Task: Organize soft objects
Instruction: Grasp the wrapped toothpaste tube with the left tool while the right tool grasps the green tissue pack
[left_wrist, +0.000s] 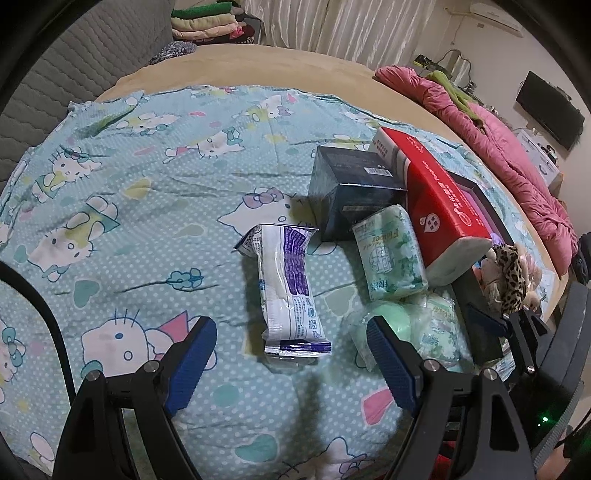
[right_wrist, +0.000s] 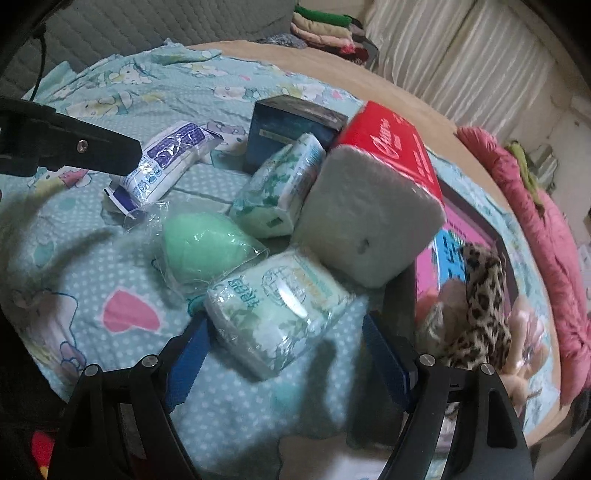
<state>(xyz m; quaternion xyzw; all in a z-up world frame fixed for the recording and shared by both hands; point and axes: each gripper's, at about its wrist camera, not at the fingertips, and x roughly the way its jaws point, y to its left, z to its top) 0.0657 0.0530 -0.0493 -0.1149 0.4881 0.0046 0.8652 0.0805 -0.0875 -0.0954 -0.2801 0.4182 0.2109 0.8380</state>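
Observation:
A white and purple soft pack (left_wrist: 286, 286) lies on the Hello Kitty sheet (left_wrist: 122, 177). My left gripper (left_wrist: 291, 350) is open just short of it, fingers on either side of its near end. A green tissue pack (right_wrist: 275, 314) sits between the open fingers of my right gripper (right_wrist: 284, 354). A second green tissue pack (left_wrist: 389, 253) (right_wrist: 282, 192) leans on the red tissue pack (left_wrist: 441, 206) (right_wrist: 373, 206). A green sponge in clear wrap (right_wrist: 201, 243) lies beside them. A leopard-print plush (right_wrist: 476, 314) (left_wrist: 511, 275) lies in a black tray (right_wrist: 476, 210).
A dark blue box (left_wrist: 351, 184) (right_wrist: 288, 125) stands behind the packs. A pink quilt (left_wrist: 517, 166) lies along the bed's right edge. Folded clothes (left_wrist: 207, 22) are stacked at the headboard. The left gripper's finger (right_wrist: 81, 151) shows in the right wrist view.

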